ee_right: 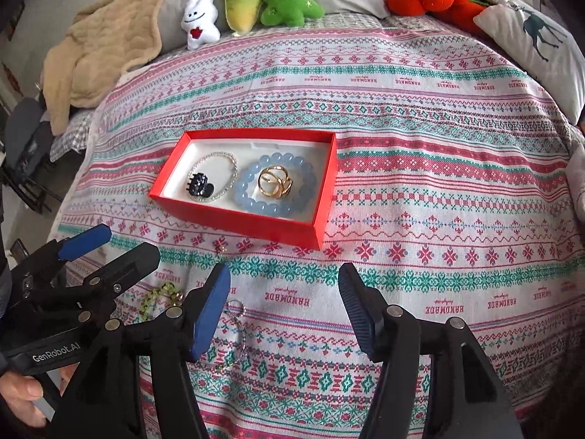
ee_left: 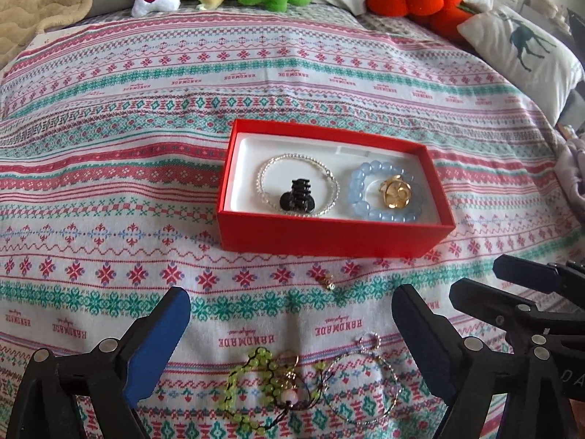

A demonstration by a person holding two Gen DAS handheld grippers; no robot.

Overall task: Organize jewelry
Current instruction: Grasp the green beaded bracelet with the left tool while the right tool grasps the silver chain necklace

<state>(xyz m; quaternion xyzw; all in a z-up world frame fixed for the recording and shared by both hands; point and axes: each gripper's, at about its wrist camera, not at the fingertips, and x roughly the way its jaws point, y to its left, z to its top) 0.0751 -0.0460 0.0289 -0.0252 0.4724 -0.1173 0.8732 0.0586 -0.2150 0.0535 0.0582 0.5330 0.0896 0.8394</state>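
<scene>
- Both tongs stood open and empty: the left tongs (ee_left: 290,344) hung over the loose pieces on the bed cover (ee_left: 109,183), the right tongs (ee_right: 285,311) just beside them.
- Directly under the left tongs lay a green bead bracelet (ee_left: 252,384), touching or tangled with a small gold ring piece (ee_left: 289,366) and a thin silver chain (ee_left: 365,376); a pinch there could have lifted more than one, or dragged the rest off the cloth.
- A little ahead of the left tongs, a tiny gold charm (ee_left: 328,281) sat alone; it looked easy to miss or press into the soft fabric.
- Farthest, the red box (ee_left: 329,237) already held a clear bead bracelet (ee_left: 292,161), black hair claw (ee_left: 298,197), blue bead bracelet (ee_left: 365,179) and gold ring (ee_left: 395,192); crowding risked spills, and a knock could have shifted the light box.
</scene>
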